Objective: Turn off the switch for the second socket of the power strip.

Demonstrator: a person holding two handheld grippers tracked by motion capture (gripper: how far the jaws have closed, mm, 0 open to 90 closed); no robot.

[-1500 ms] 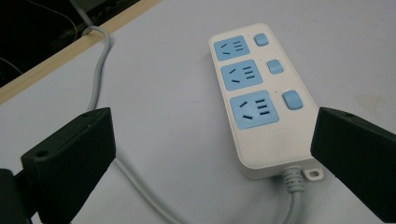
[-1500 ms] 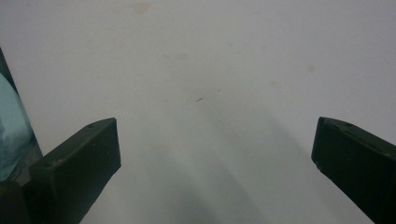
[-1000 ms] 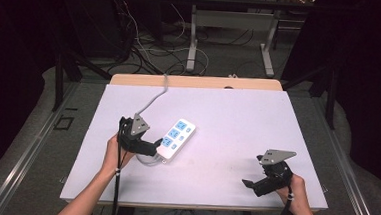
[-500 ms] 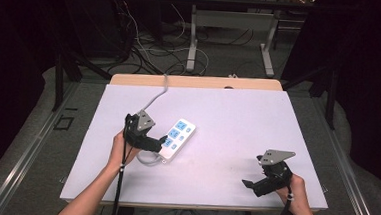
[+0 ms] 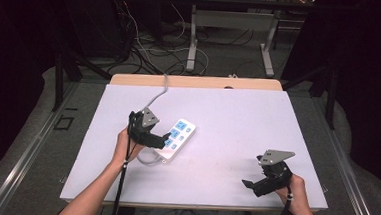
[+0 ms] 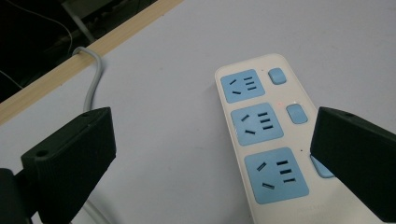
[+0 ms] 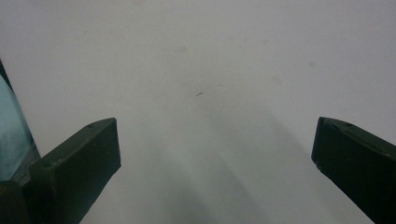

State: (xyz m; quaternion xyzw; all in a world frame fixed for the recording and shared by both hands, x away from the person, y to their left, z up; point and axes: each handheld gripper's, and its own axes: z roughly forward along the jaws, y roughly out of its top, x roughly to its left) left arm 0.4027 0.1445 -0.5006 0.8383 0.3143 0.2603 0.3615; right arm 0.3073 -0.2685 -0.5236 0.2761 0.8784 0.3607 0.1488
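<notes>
Your left gripper [image 5: 164, 142] has moved right since a second ago, jaws wide over the power strip [image 5: 175, 138] left of frame centre; its long axis runs lower left to upper right. Your right gripper [image 5: 246, 183] waits wide at lower right

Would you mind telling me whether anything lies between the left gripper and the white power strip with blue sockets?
Nothing visible does: the left gripper is open right above the white power strip with blue sockets, one finger overlapping its switch edge.
</notes>
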